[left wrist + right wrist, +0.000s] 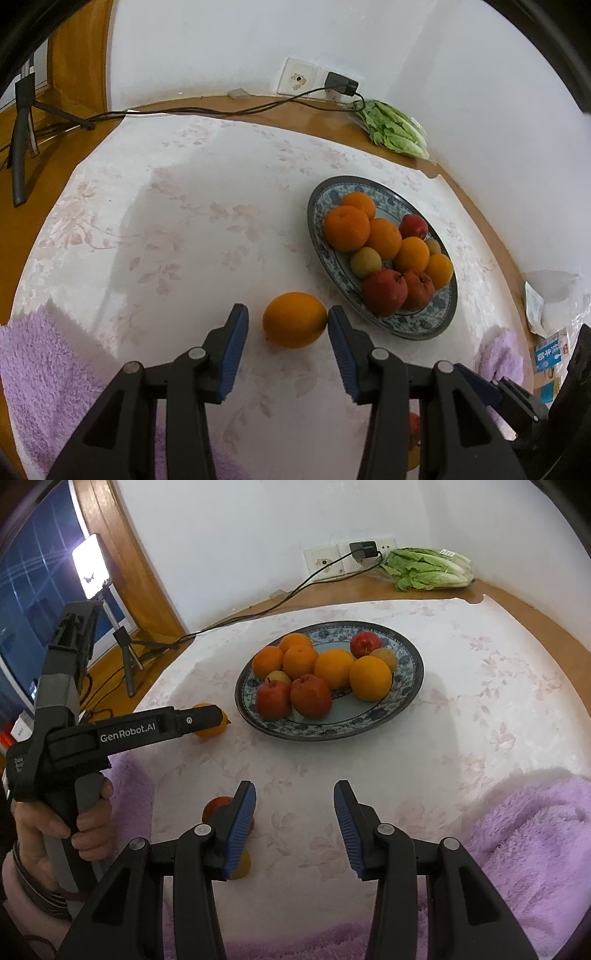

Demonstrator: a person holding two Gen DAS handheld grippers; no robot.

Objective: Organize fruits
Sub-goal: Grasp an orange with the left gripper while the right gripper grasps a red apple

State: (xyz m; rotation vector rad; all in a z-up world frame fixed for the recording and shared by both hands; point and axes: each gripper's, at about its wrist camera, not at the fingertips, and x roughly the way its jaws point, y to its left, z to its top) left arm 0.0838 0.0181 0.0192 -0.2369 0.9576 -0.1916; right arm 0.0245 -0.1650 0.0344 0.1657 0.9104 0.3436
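The left claw (287, 319) was held partly open around a loose orange (294, 319) lying on the cloth-covered tabletop (192, 229), just beside the patterned plate (424, 325). Its right pad seemed to touch the orange, while a gap was seen at the left pad, so nothing was gripped yet. The right claw (294, 794) was held partly open and empty over bare cloth, with a red apple (216, 806) and a small yellow fruit (242, 866) half hidden behind its left finger.

The step in hand was judged to be the grasp of the orange. It would be done best if the orange were centred between the pads before closing, so that it was not nudged towards the plate. The plate was already crowded with oranges and apples, so a free gap should be chosen for the release.
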